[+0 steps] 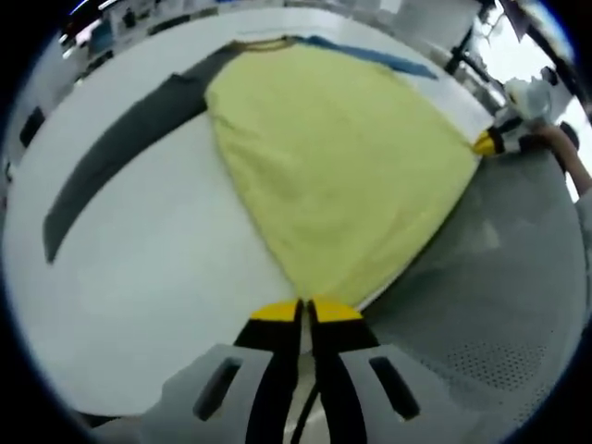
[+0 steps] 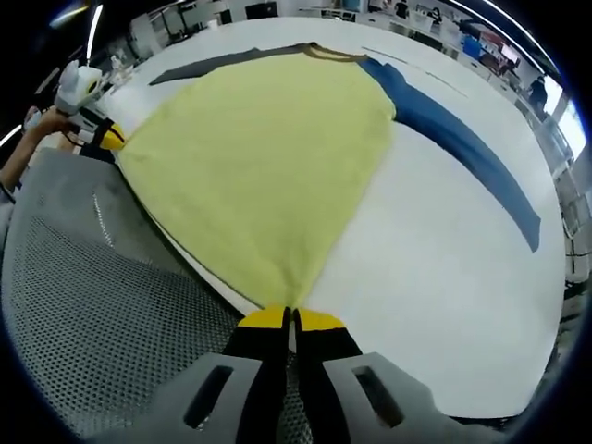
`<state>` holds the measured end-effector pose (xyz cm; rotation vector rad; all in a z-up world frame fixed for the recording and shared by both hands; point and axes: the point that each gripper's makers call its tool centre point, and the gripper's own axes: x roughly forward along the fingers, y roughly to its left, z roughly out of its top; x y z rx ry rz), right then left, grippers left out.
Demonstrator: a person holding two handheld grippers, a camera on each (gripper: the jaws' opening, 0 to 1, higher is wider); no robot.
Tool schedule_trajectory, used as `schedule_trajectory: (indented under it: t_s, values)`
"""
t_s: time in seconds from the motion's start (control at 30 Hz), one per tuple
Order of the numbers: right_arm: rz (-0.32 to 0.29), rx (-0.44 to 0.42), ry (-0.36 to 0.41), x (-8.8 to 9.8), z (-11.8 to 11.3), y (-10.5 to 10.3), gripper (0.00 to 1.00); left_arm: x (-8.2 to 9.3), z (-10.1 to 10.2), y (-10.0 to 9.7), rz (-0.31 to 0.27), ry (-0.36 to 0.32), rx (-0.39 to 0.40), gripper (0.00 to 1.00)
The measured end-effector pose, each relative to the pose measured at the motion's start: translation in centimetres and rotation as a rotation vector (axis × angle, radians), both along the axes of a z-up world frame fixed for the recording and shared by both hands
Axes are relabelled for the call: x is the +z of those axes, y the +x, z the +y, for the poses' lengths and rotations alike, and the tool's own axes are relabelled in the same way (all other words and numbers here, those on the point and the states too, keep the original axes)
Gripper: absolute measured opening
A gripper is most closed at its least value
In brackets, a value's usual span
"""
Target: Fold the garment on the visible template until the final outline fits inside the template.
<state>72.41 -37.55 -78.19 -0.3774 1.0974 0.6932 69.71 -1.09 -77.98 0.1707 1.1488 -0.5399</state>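
A yellow shirt lies spread flat on the white table, collar at the far end. Its dark grey sleeve stretches out on one side and its blue sleeve on the other. My left gripper is shut on one corner of the near hem. In the right gripper view the same shirt runs away from my right gripper, which is shut on the other hem corner. The blue sleeve lies to its right and the grey sleeve at the far left.
A grey perforated surface lies beyond the table's near edge, under both grippers. A person's arm reaches in behind the right gripper. Benches and equipment stand past the table's far side.
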Motion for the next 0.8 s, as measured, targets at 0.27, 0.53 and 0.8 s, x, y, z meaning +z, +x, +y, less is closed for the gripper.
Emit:
schedule_trajectory:
  t_s: [0.27,0.53,0.8]
  values:
    - [-0.003,-0.017,0.021,-0.1,0.1,0.0,0.06,0.1,0.1,0.0,-0.012,0.016,-0.007,0.01]
    - [-0.041,-0.009,-0.009,0.2,-0.3,0.4,0.13,0.2,0.1,-0.1,-0.027,0.009,0.0,0.07]
    - [-0.091,-0.025,0.048,1.6,0.2,0.9,0.25,1.1,0.4,-0.2,-0.063,-0.003,0.006,0.13]
